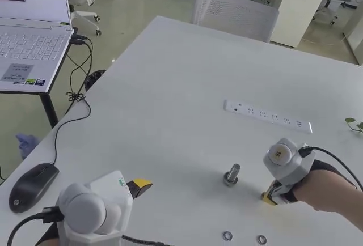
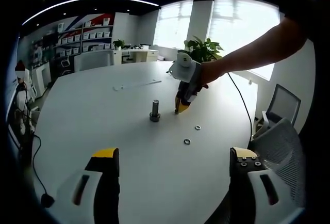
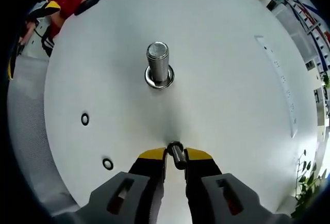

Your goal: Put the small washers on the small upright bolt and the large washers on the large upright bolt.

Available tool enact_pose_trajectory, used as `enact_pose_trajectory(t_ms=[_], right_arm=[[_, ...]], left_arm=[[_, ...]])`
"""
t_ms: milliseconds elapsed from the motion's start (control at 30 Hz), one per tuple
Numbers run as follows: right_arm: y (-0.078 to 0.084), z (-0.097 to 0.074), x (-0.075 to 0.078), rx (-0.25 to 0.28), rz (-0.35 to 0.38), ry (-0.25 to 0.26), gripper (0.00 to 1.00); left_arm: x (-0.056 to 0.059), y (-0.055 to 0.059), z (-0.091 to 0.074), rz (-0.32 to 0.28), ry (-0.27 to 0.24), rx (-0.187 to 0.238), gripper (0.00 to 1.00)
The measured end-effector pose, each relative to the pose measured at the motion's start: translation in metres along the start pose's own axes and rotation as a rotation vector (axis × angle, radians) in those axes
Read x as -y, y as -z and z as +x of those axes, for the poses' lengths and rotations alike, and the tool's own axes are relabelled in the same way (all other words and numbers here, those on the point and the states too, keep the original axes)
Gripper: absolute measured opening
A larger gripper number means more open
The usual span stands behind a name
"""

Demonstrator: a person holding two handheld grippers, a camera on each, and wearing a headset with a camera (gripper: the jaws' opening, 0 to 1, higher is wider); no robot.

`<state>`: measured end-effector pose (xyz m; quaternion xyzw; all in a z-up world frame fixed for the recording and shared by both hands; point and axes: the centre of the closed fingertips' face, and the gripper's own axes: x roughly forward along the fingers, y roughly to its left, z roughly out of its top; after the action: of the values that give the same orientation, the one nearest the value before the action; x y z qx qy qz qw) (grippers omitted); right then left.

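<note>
Large bolt [image 3: 158, 64]: it stands upright on its head on the table [image 1: 170, 87] with nothing touching it. Every place below is given from it.
Small bolt [image 3: 176, 154]: it sits just beside the large bolt, on your right-hand side, between the tips of the right gripper [image 1: 270, 197]. It looks upright with its foot at the table, but the jaws hide the base, so treat that as likely, not sure.
Right gripper jaws: drawn in and clamped on the small bolt's shank, right at the tips.
Left gripper [image 2: 174, 153]: its jaws are wide apart and hold nothing. It is well away from the large bolt, on your left.
First washer [image 1: 227, 236]: it lies flat near the large bolt, on your side of it.
Second washer [image 1: 261, 239]: it lies flat close to the first, apart from it and a little further to your right of the large bolt.
Washer size: they are too small in the views to sort by size.
Small bolt handling: it is stiff steel, light and narrow-footed, so it should tip easily. Open the jaws slowly and straight.
Washer handling: they are thin, hard and light, and will likely skid on the smooth top. Pinch across the outer rim with the tips only, tilt one edge up, and hold lightly so it does not flick out.
Where to hold for threading: grip one side of the rim and leave the hole clear for the bolt.
</note>
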<state>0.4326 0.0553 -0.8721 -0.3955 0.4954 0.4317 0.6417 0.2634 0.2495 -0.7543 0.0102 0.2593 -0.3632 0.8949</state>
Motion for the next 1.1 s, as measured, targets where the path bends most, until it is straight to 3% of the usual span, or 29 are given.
enact_pose_trajectory(t_ms=[133,667,1100], right_arm=[[-0.001,0.0,0.001,0.016,0.009,0.007,0.25],[-0.003,-0.011,-0.001,0.024,0.023,-0.019,0.23],[-0.008,-0.026,0.001,0.048,0.04,-0.013,0.22]], left_arm=[[0.001,0.002,0.0,0.0,0.002,-0.003,0.88],[0.001,-0.001,-0.003,0.002,-0.003,0.003,0.88],[-0.005,-0.015,-0.01,0.016,-0.021,0.024,0.9]])
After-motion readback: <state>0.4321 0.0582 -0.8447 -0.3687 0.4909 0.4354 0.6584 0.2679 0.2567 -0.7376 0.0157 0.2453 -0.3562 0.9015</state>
